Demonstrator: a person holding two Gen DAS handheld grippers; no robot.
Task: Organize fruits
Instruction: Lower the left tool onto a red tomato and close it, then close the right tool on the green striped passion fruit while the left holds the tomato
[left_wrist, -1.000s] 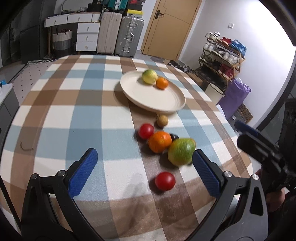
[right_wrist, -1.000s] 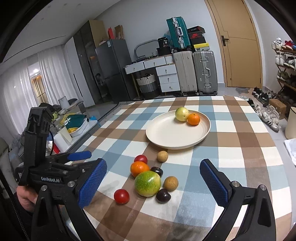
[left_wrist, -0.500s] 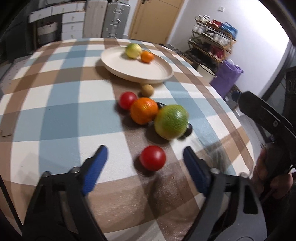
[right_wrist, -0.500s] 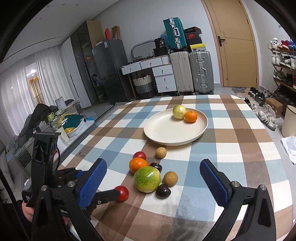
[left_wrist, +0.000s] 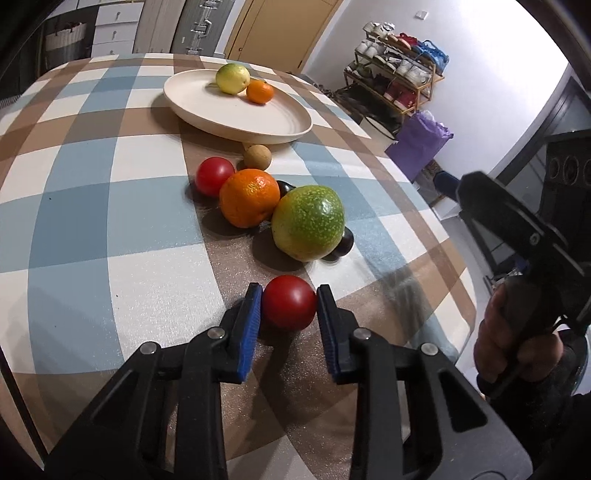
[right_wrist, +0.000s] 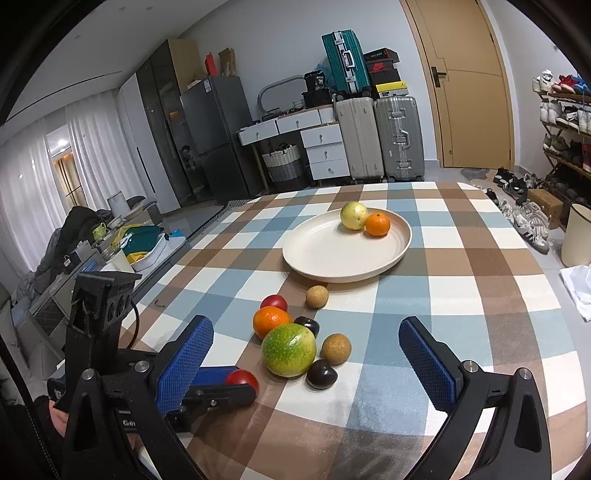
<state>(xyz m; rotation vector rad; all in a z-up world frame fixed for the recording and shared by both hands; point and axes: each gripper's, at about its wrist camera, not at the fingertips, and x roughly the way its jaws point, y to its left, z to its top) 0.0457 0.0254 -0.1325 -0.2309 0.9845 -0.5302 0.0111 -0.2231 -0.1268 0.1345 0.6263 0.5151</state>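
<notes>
The left wrist view sits low and close over the checked-cloth surface (left_wrist: 92, 206), looking along its own left hand-held gripper (left_wrist: 289, 308) toward the round cream plate (left_wrist: 280, 122) and a far corner with a wooden shoe rack (left_wrist: 399, 74). The right wrist view rides higher and further back, facing across the same surface (right_wrist: 461, 295) toward the grey suitcases (right_wrist: 380, 136). Both share the plate (right_wrist: 317, 254) and the loose fruit before it; each catches the other hand-held gripper at its edge.

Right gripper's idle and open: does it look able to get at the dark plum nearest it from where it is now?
Probably yes. The right gripper is open and the near dark plum lies between its fingers' line. The big green fruit and a brown fruit crowd it behind, so closing may nudge them.
</notes>
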